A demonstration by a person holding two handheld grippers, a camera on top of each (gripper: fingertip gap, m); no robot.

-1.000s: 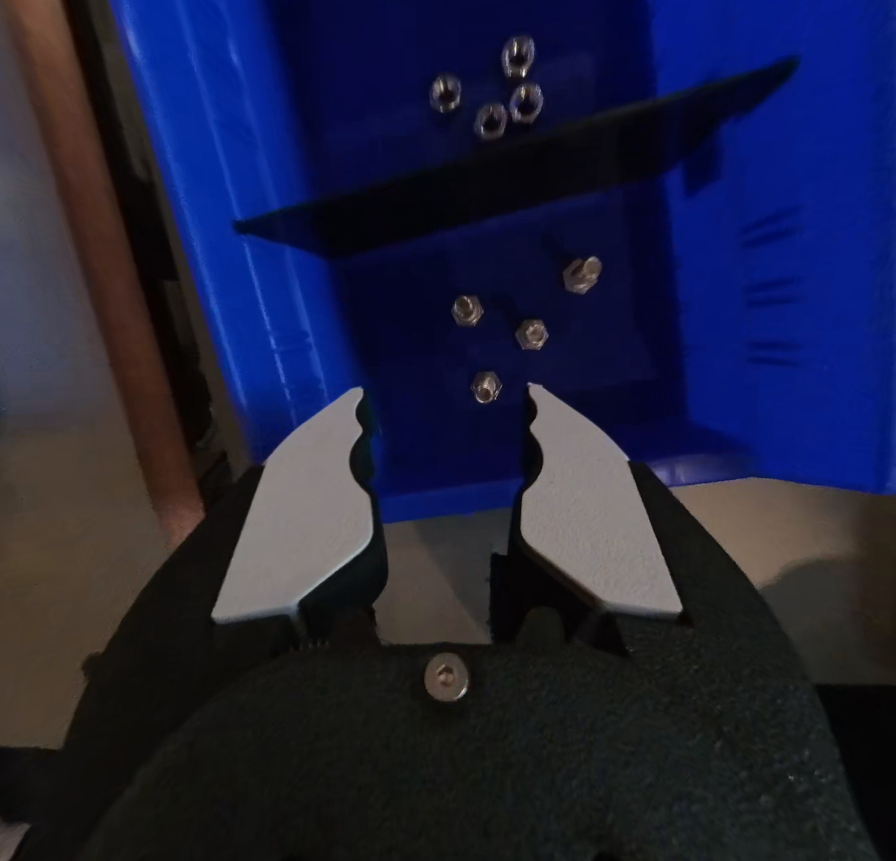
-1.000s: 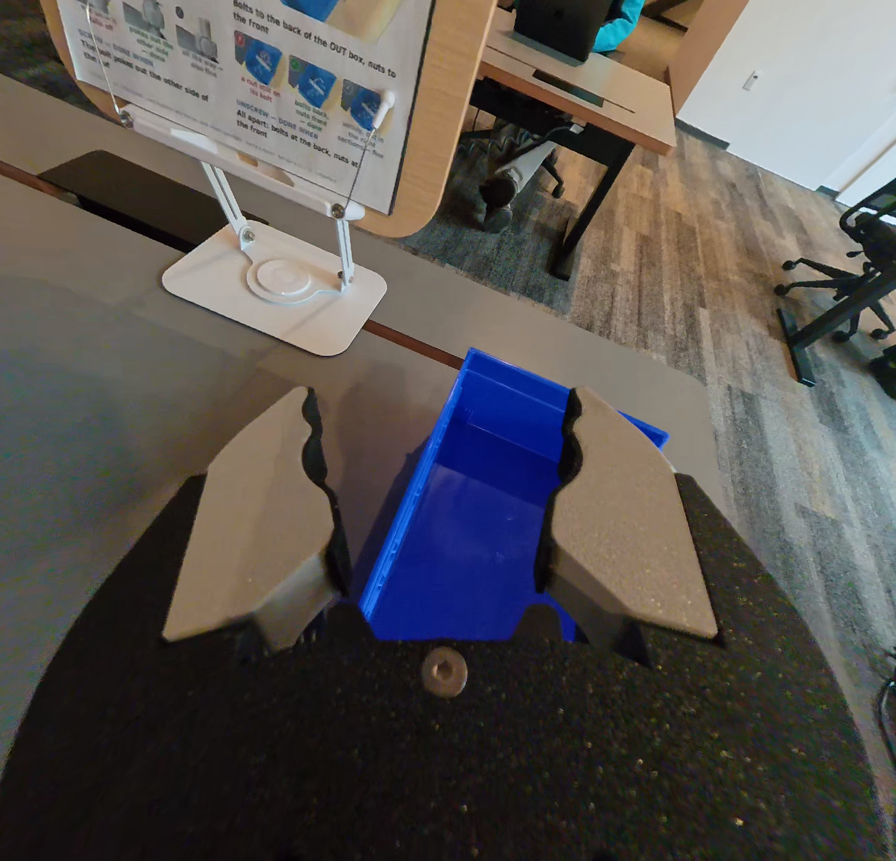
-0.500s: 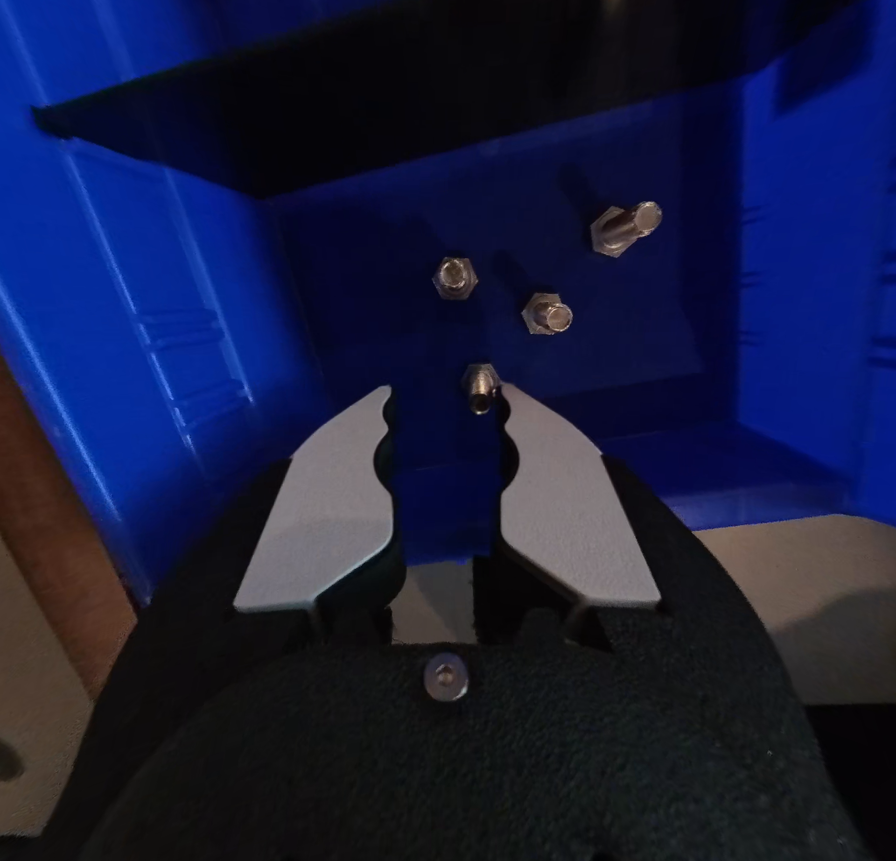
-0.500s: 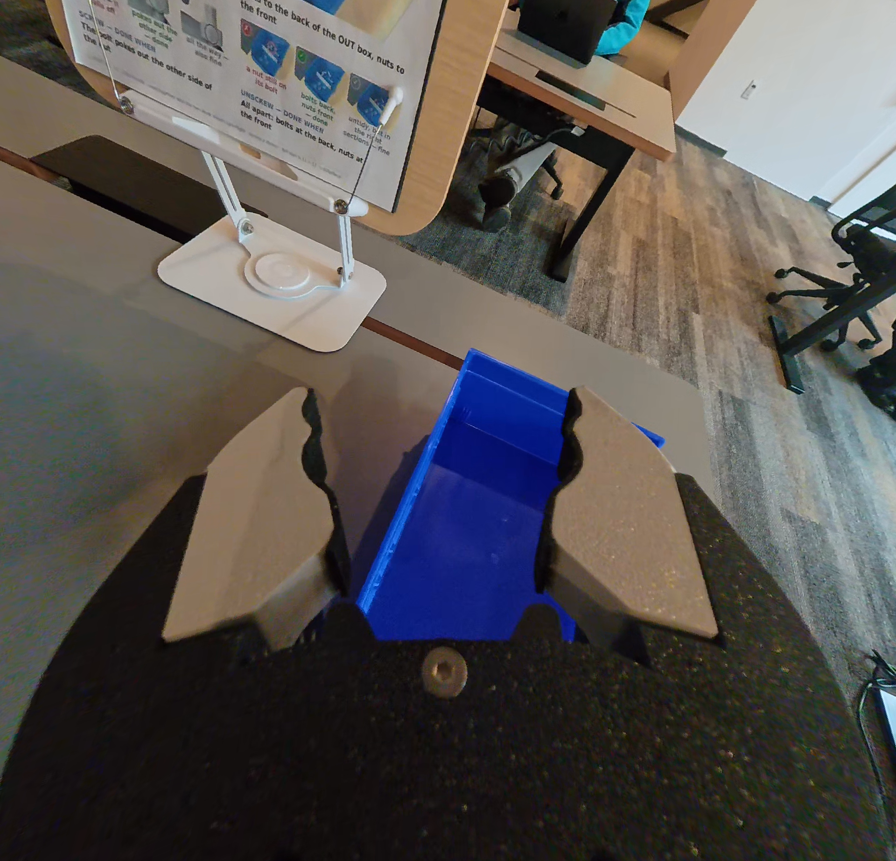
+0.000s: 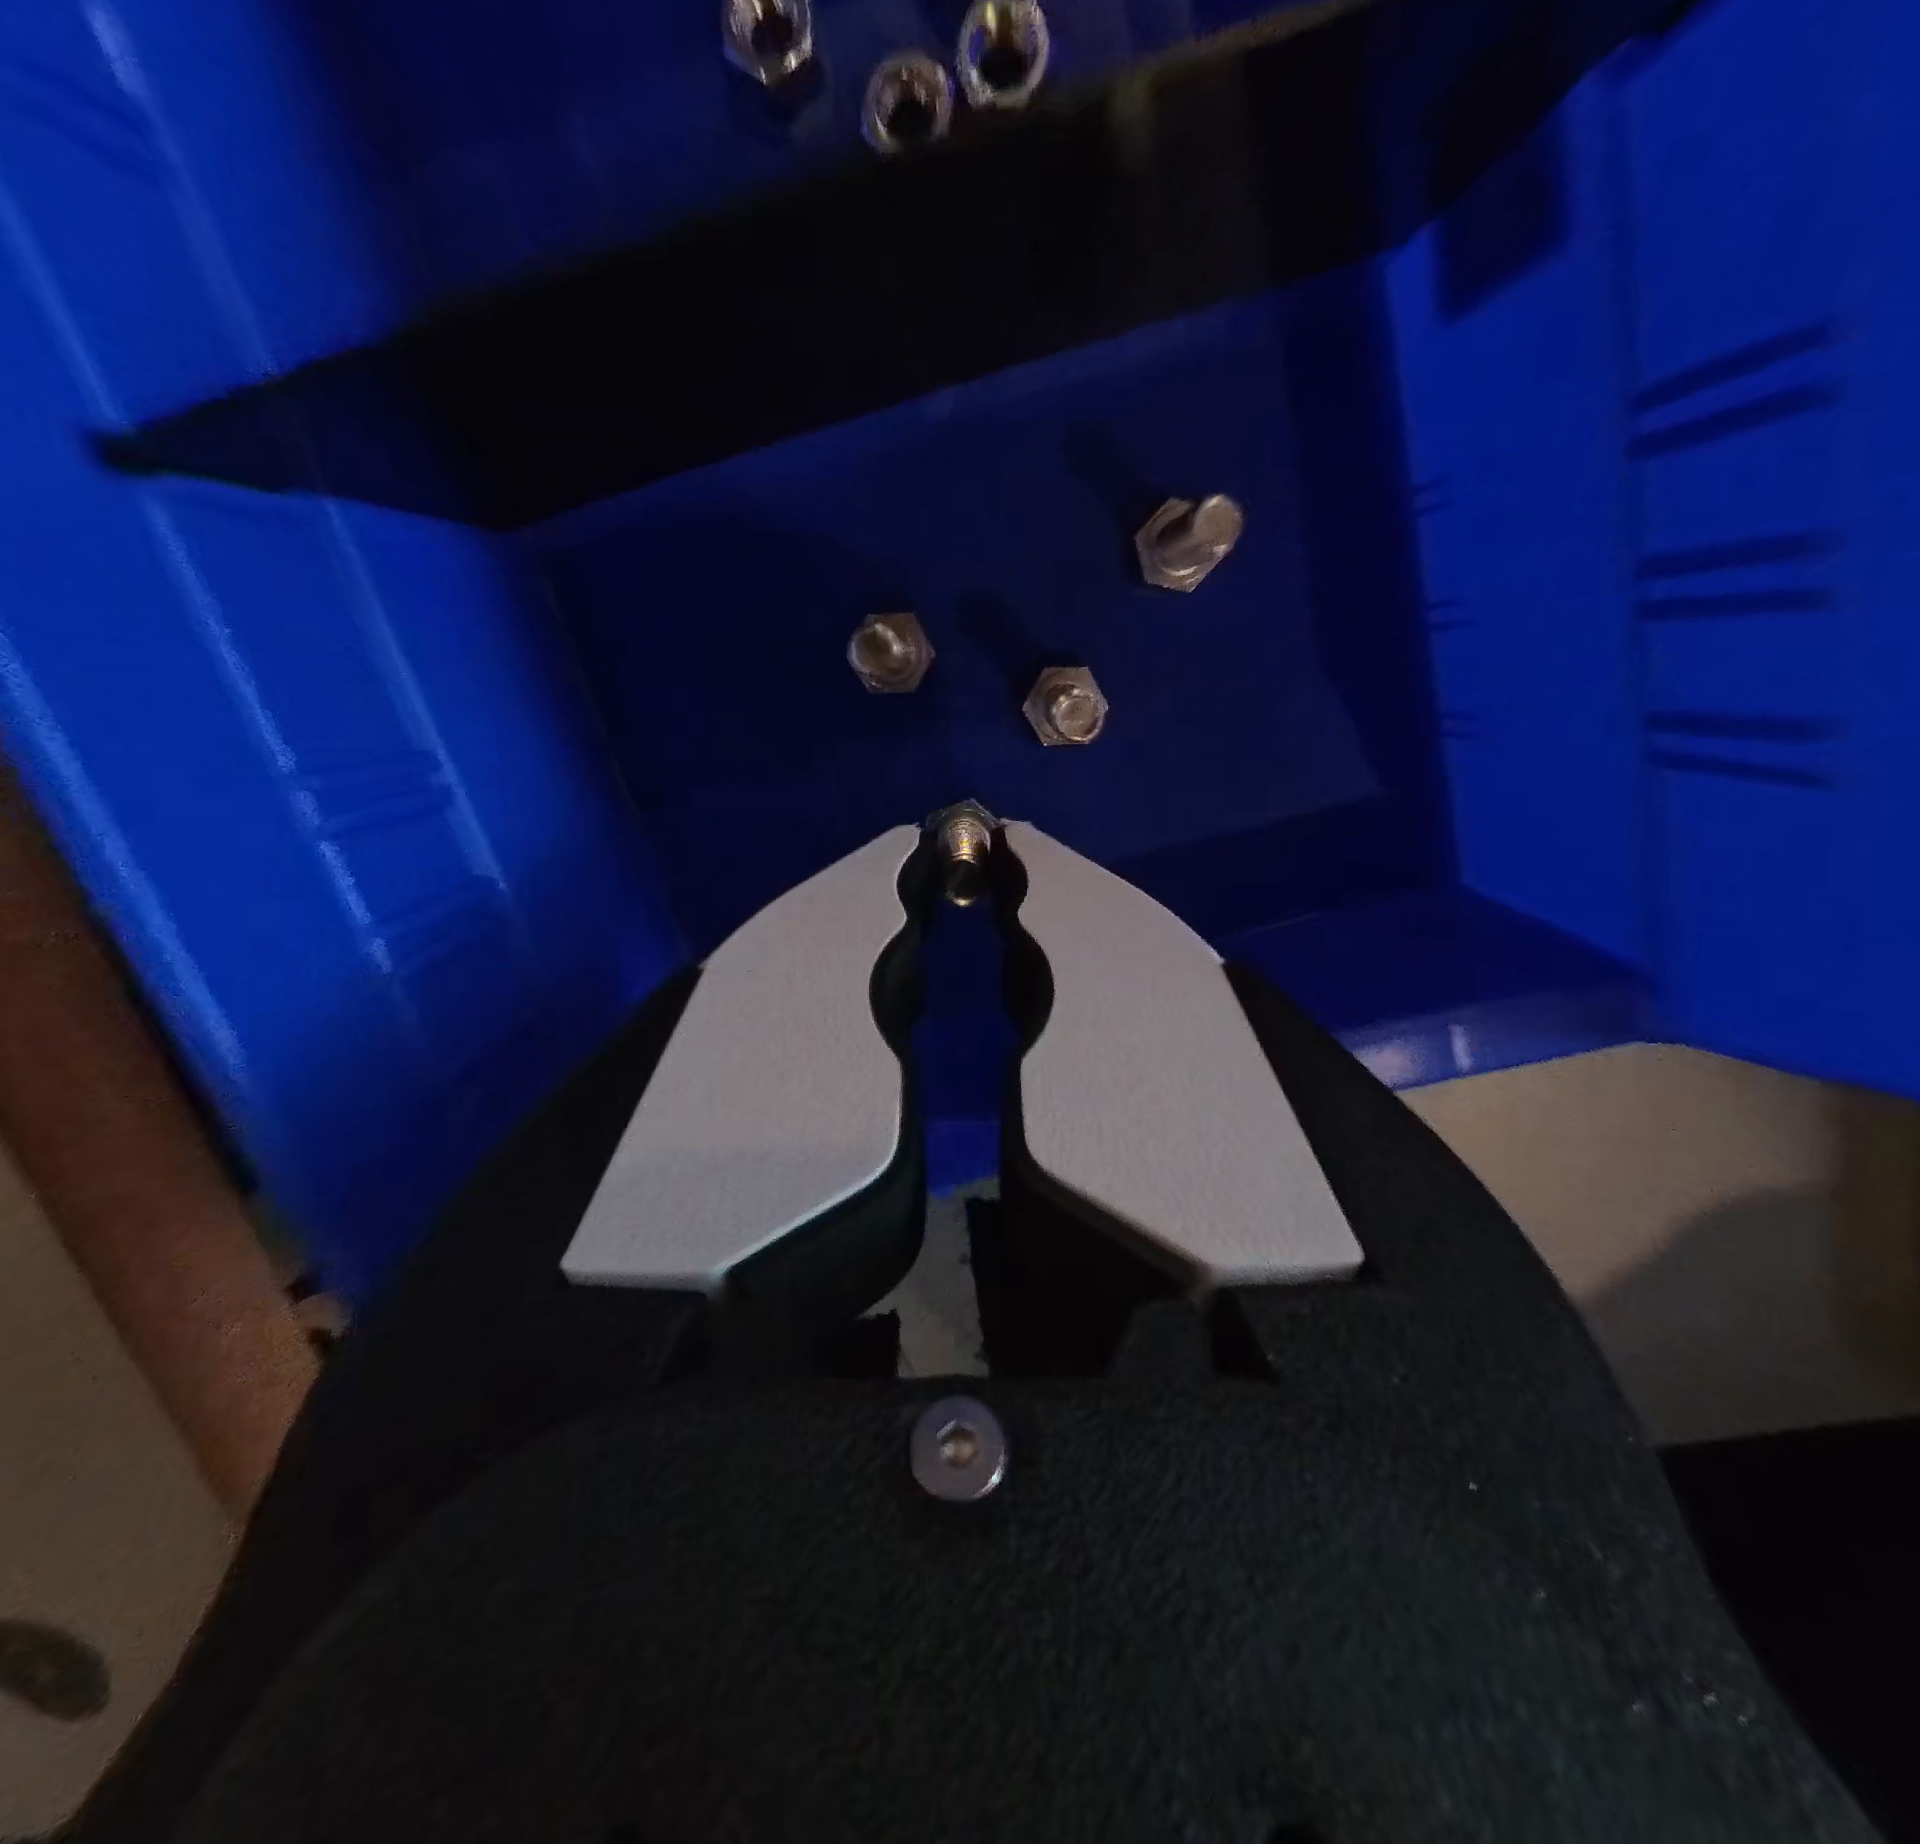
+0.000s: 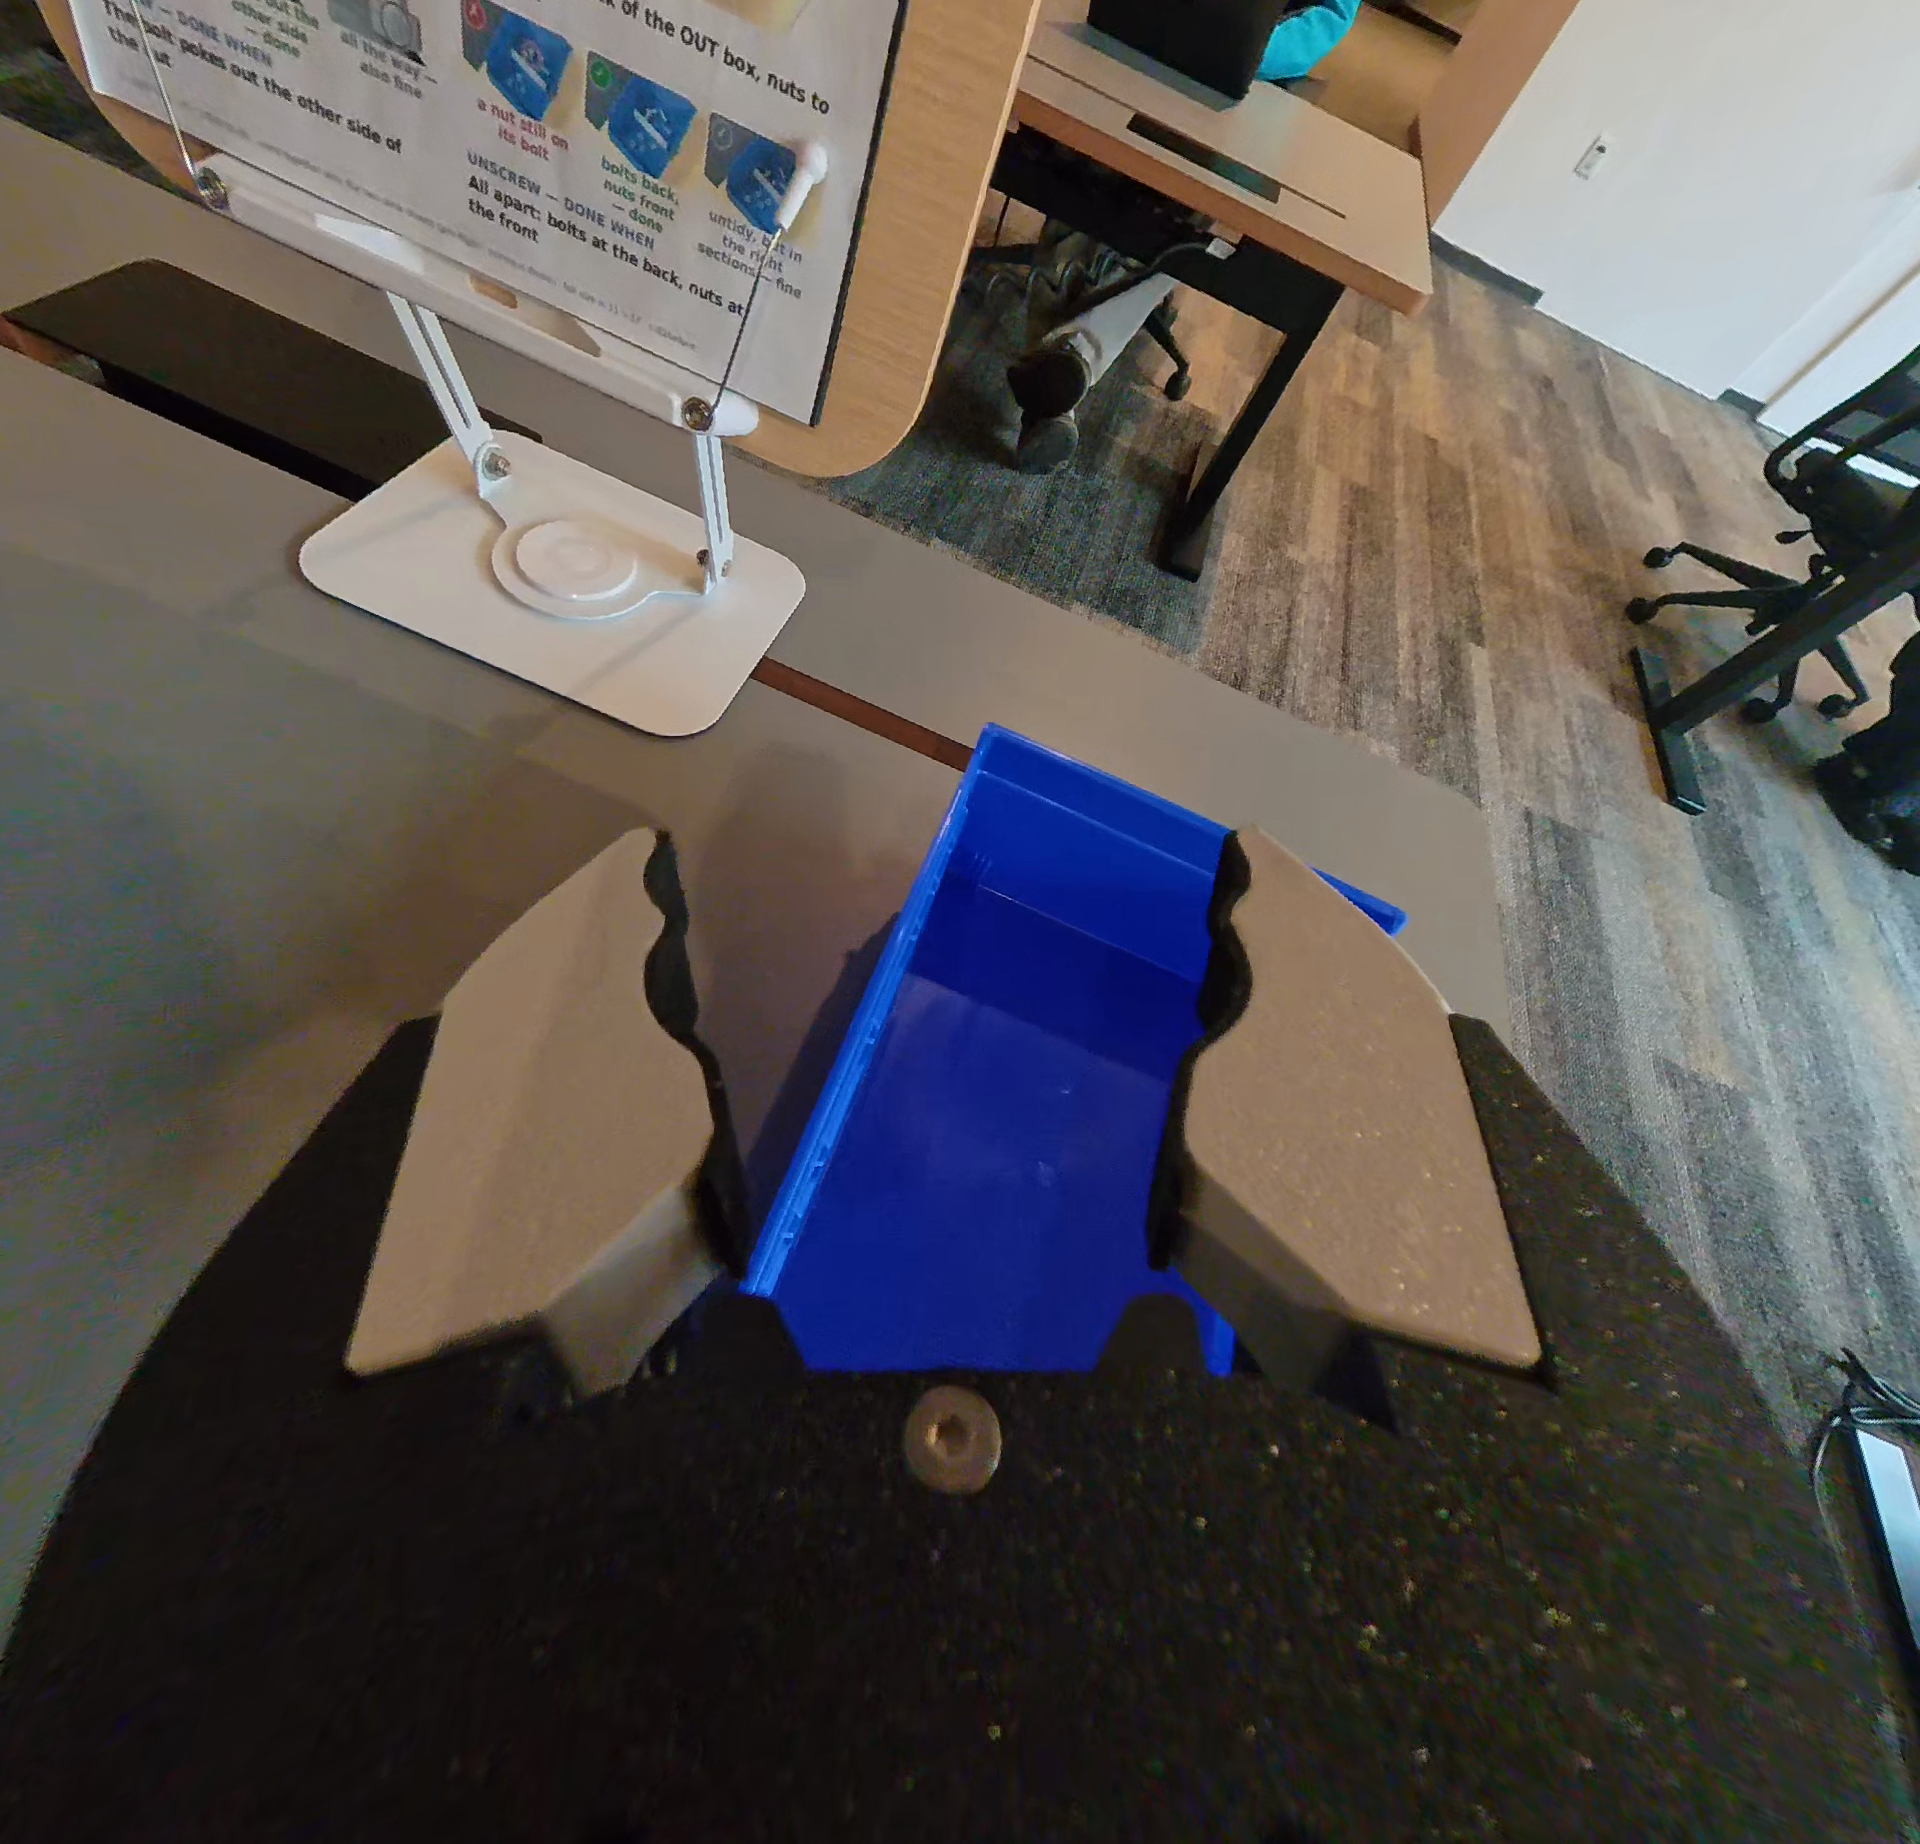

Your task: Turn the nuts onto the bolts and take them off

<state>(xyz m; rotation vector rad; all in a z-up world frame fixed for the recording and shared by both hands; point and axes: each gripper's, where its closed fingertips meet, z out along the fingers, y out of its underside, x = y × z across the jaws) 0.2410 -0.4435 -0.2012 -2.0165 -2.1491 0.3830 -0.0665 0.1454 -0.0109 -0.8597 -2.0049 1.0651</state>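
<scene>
A small steel bolt [image 5: 961,852] stands on its hex head, pinched between the left gripper's [image 5: 963,838] tips. Beyond it stand three more bolts [image 5: 1065,705]; loose nuts [image 5: 910,101] lie past the black divider [image 5: 727,308] of the blue bin [image 5: 312,547]. The right gripper [image 6: 940,849] gapes wide over a second blue bin [image 6: 977,1171].

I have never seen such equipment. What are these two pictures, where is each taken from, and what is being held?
A person holds two hand grippers, each with a camera looking along its fingers. In the left wrist view, the left gripper reaches into a blue bin and has closed on a bolt. Three more bolts stand near it; loose nuts lie behind a black divider. In the right wrist view, the right gripper is open, holding nothing, above an empty bin on a grey table. A white stand carries an instruction sheet.
</scene>
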